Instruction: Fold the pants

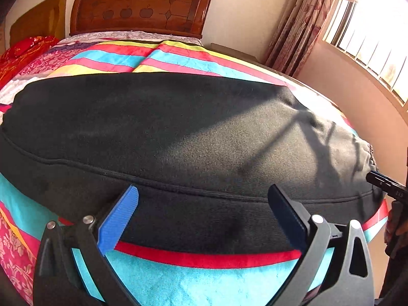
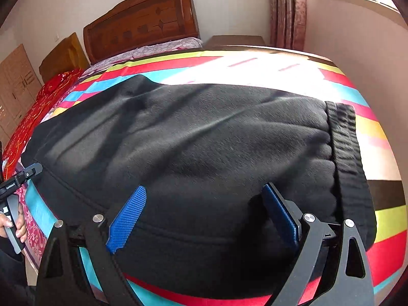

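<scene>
Black fleece pants [image 1: 163, 132] lie spread across the striped bedcover, with a long seam running along the near side. In the right wrist view the same pants [image 2: 204, 142] show their ribbed waistband [image 2: 344, 137] at the right end. My left gripper [image 1: 204, 191] hovers open over the near edge of the pants, blue pads wide apart and holding nothing. Open too, my right gripper [image 2: 205, 191] sits above the near edge close to the waistband, nothing between its pads. The other gripper's tip [image 1: 385, 183] pokes in at the right of the left wrist view.
A bright striped blanket [image 1: 193, 280] covers the bed, with a wooden headboard [image 1: 140, 5] at the far end. Red bedding [image 2: 48, 94] lies at the left. A curtained window [image 1: 369, 25] is on the right wall. A hand [image 2: 12, 224] holds the left tool.
</scene>
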